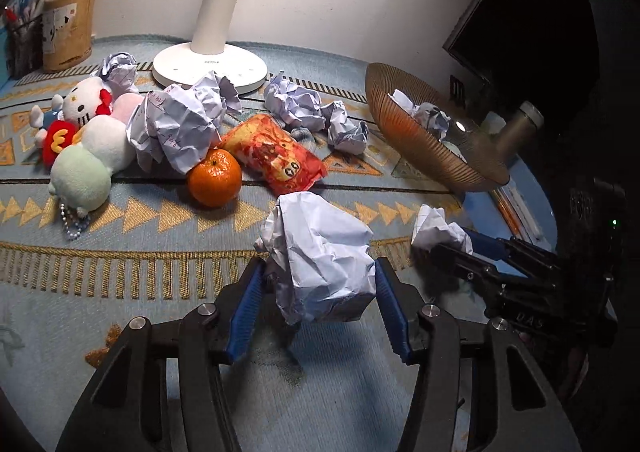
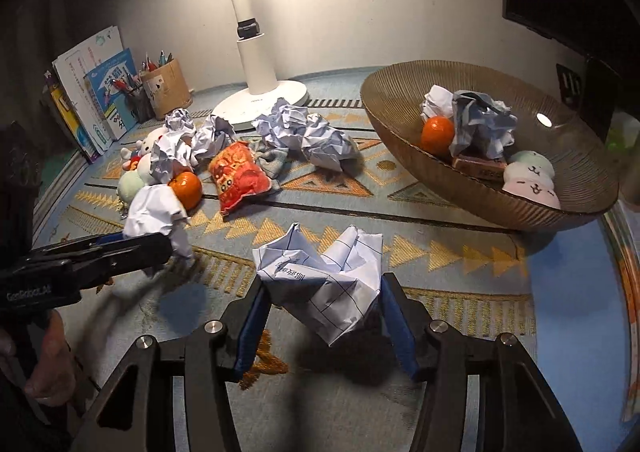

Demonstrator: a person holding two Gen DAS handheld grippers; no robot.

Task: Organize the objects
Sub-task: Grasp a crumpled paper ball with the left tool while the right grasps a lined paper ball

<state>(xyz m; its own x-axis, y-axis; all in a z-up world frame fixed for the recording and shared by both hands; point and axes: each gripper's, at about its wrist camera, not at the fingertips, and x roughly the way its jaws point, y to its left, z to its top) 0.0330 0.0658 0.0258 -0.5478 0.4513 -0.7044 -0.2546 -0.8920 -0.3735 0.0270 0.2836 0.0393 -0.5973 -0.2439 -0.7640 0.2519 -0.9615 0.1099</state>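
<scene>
We pinch one crumpled paper ball point(image 1: 324, 256) in our left gripper point(image 1: 320, 292), another paper wad point(image 2: 324, 276) in our right gripper point(image 2: 324, 316), above the patterned rug point(image 1: 120, 252).

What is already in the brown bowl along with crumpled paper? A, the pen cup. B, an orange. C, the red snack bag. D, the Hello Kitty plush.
B: in the right wrist view an orange sits inside the bowl beside the crumpled paper; the other three items are outside it, on the mat.
</scene>
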